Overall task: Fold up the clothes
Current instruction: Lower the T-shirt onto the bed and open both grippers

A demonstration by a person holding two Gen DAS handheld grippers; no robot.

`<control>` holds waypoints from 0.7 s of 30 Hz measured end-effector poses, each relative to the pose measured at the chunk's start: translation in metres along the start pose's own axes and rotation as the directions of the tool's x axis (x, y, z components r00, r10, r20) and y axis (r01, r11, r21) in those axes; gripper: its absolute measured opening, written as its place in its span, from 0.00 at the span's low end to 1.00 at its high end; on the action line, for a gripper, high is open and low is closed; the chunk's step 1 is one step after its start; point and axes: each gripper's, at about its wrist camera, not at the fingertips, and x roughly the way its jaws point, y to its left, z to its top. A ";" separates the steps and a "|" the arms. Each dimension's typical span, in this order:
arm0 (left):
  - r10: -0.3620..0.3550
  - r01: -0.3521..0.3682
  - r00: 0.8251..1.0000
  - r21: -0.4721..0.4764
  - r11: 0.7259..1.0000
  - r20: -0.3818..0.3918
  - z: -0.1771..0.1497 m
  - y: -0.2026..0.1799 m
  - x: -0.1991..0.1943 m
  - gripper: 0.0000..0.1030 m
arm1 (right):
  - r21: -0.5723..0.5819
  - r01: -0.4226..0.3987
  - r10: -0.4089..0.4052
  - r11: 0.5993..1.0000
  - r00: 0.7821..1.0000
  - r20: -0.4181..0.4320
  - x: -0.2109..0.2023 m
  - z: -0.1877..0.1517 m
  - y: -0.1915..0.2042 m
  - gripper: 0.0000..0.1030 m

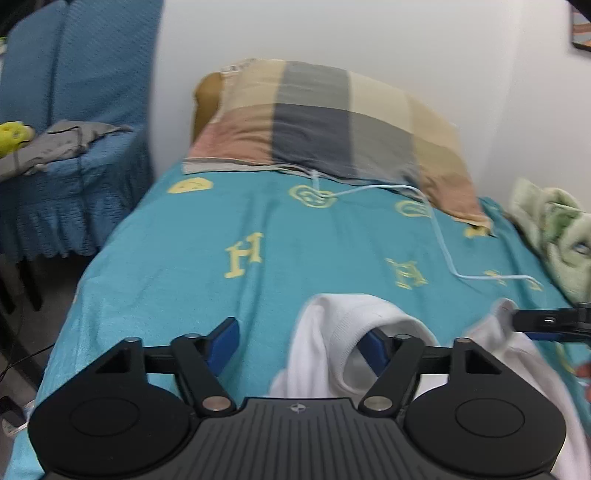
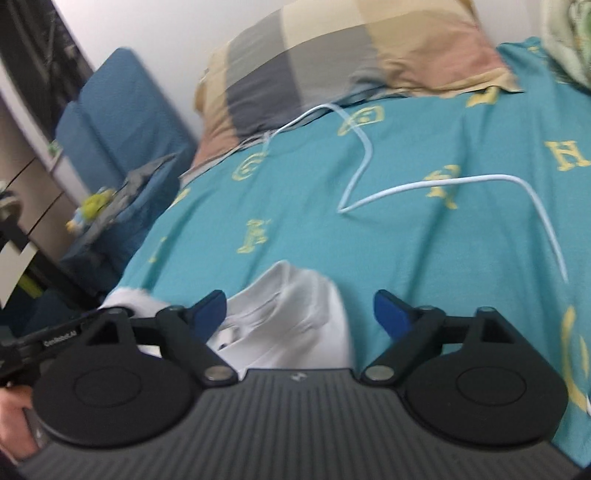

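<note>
Overall, a bed [image 1: 184, 266] was seen covered by a teal sheet [image 2: 332, 240] printed with yellow motifs; a yellow "H" [image 1: 244, 254] could be read on it, the other marks being too blurred. A checked pillow [image 1: 332, 122] in beige, grey and pink lay at the head, against a white wall [image 1: 369, 33]. A white cable [image 2: 424, 184] was laid in loops across the sheet below the pillow. A pale green blanket [image 1: 554, 229] was bunched at the bed's far right edge. Beside the bed a chair [image 1: 74, 110] in a blue cover was noted, with a grey cloth [image 1: 55, 144] and a yellow toy [image 1: 11, 136] on its seat.

The shirt [image 1: 351, 332], white, was found lying crumpled on the sheet at the near end of the bed. The left gripper [image 1: 301, 347] was held with jaws spread wide; a fold of the shirt lay draped against its right finger, not pinched. The right gripper [image 2: 299, 314] was likewise spread, with the shirt lying between the fingers and no pad seen pressing on it. Small white lettering on the left gripper's side arm was seen in the right wrist view but was too blurred to be read.
</note>
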 end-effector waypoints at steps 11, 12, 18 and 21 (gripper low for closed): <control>-0.065 0.068 0.996 -0.064 0.996 0.053 -0.026 0.010 -0.145 0.81 | -0.019 0.026 -0.025 0.999 0.997 0.071 -0.083 -0.034 0.048 0.85; -0.056 0.061 0.997 -0.077 0.995 0.060 -0.031 0.010 -0.162 0.81 | -0.016 0.025 -0.023 1.000 0.996 0.085 -0.096 -0.039 0.052 0.85; -0.029 0.043 0.995 -0.159 0.986 0.090 -0.061 0.013 -0.265 0.81 | -0.057 0.045 -0.035 0.997 0.985 0.171 -0.196 -0.083 0.096 0.85; -0.015 0.042 0.994 -0.269 0.962 0.104 -0.086 0.023 -0.307 0.81 | -0.070 0.058 -0.043 0.996 0.980 0.194 -0.246 -0.111 0.120 0.85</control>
